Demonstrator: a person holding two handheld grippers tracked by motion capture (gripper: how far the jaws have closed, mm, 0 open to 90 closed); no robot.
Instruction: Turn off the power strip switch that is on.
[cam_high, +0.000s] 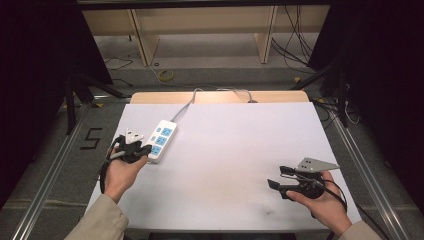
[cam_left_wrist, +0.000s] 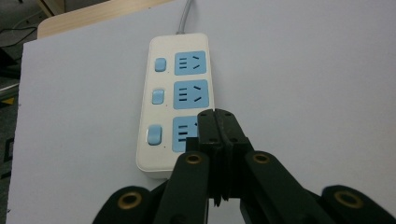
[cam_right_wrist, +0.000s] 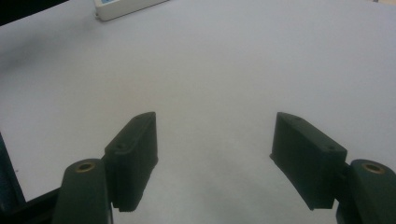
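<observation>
White and pale blue, the power strip (cam_high: 160, 140) lies left of centre in the high view, on the white sheet (cam_high: 235, 165) that covers the table. Its near end is hidden there behind the left gripper (cam_high: 142, 150), so whether the two touch cannot be told from above. In the left gripper view the strip (cam_left_wrist: 175, 100) runs up the middle of the frame, and the black jaws, pressed flat together with nothing between them, stand in front of the lower right part of its nearest socket. The grey cable (cam_left_wrist: 184, 16) leaves its far end and is cut off at the top edge.

Three blue sockets can be counted, each with one blue button to its left, three buttons in all; the nearest socket is only partly visible.

One corner of the strip (cam_right_wrist: 123, 7) shows at the upper left of the right gripper view, the rest cut off by the frame. The right gripper (cam_high: 272, 184) sits at the lower right of the high view, well apart from the strip, its jaws wide and empty above the bare sheet.
</observation>
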